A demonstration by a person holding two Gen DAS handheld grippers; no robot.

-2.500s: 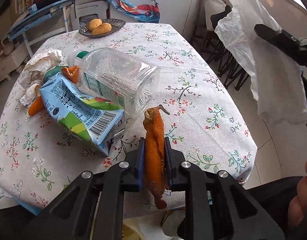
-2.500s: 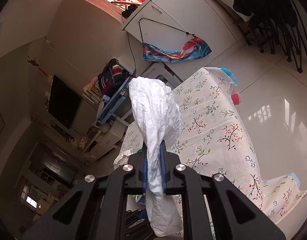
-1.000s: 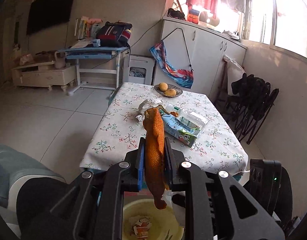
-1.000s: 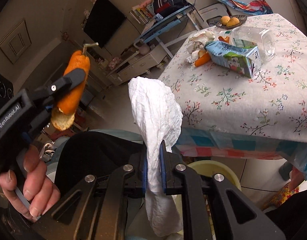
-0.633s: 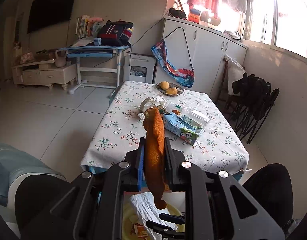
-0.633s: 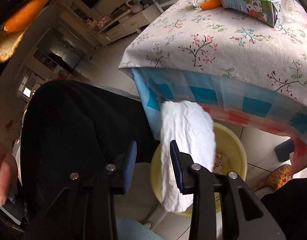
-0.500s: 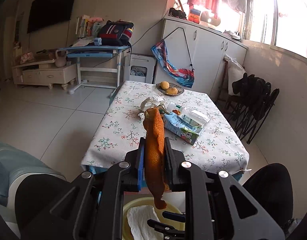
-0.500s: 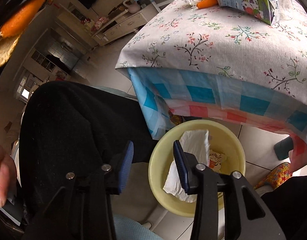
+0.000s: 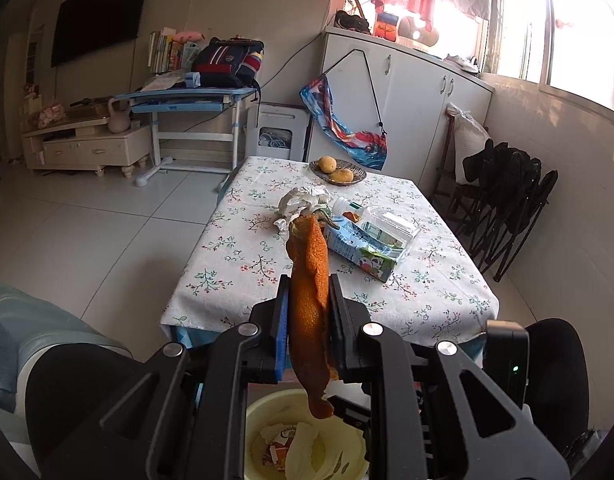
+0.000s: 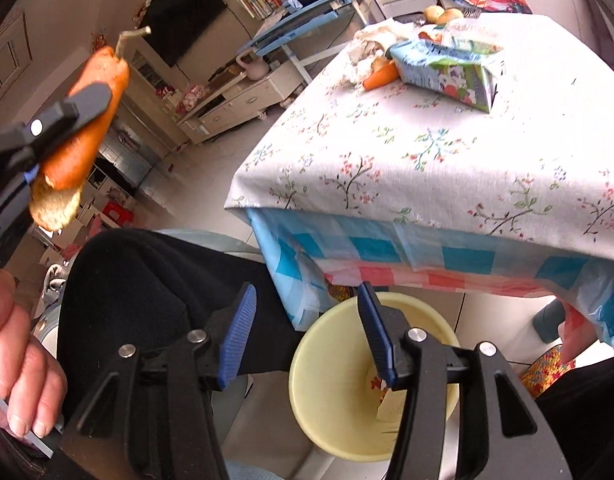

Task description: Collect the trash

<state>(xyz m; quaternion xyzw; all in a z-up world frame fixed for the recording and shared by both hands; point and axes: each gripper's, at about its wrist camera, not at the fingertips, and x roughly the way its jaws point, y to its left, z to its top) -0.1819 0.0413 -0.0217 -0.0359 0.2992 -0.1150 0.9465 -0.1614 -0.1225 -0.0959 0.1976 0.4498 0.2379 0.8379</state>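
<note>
The white crumpled tissue (image 9: 323, 450) that was pinched in the right hand-held gripper (image 10: 303, 334) a second ago now lies inside the yellow bin (image 10: 331, 368), and that hand-held gripper's jaws are opening with nothing between them, hanging just above the bin's near rim. The left hand-held gripper (image 9: 308, 312) has not shifted: its 2 fingers are pressed onto an orange peel strip (image 9: 309, 292), which stands upright between them and dangles over the bin. In the right wrist view the person's left hand (image 10: 17, 364) grips the handle of that tool at the left edge. The bin sits on the floor at the near edge of the desk (image 9: 243, 264), between the person's dark-clad knees. Farther out on the floral cloth lie a blue juice carton (image 9: 357, 250), a clear plastic bottle (image 9: 387, 226), another wad of tissue (image 9: 303, 200) and a carrot piece (image 10: 381, 75), all touching or close together.
</note>
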